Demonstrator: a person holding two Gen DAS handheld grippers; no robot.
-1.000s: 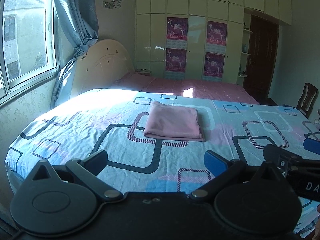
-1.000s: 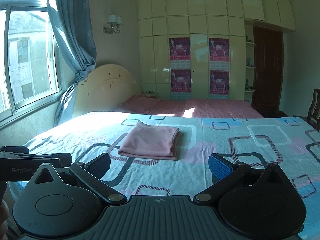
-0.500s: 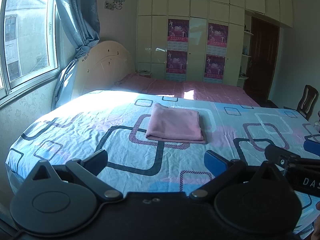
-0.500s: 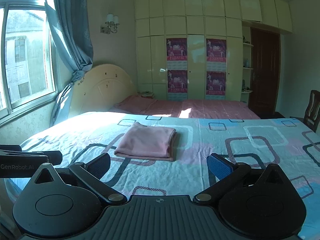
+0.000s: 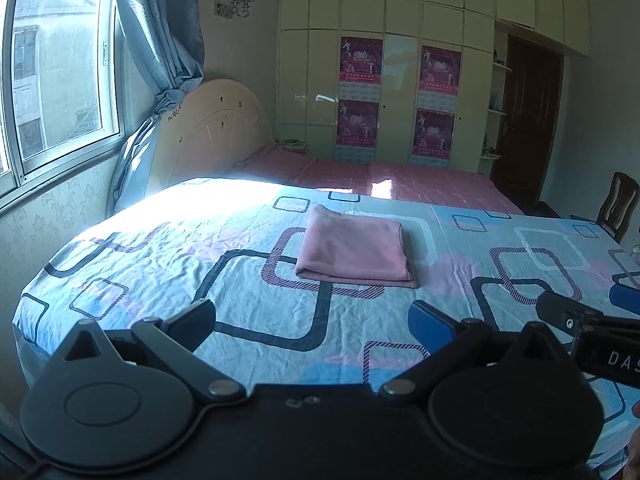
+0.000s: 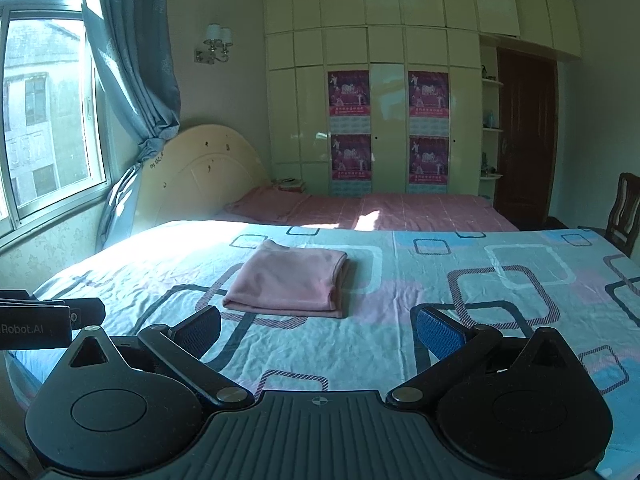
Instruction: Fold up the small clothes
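A pink garment (image 5: pixel 354 250) lies folded into a neat rectangle on the patterned bed sheet (image 5: pixel 240 300); it also shows in the right wrist view (image 6: pixel 290 280). My left gripper (image 5: pixel 312 320) is open and empty, held above the near part of the bed, well short of the garment. My right gripper (image 6: pixel 320 328) is open and empty too, also back from the garment. The right gripper's body (image 5: pixel 592 332) shows at the right edge of the left wrist view, and the left gripper's body (image 6: pixel 44 320) at the left edge of the right wrist view.
The bed with the blue, pink and black sheet (image 6: pixel 480 280) fills the foreground. A second bed with a pink cover (image 6: pixel 380 212) and a cream headboard (image 6: pixel 204 172) stands behind. A window and curtain (image 6: pixel 132 60) are left, wardrobes (image 6: pixel 380 100) behind, a wooden chair (image 6: pixel 624 212) right.
Both grippers have drawn back and risen slightly from the folded garment; the views tilt up a little. The garment has not moved.
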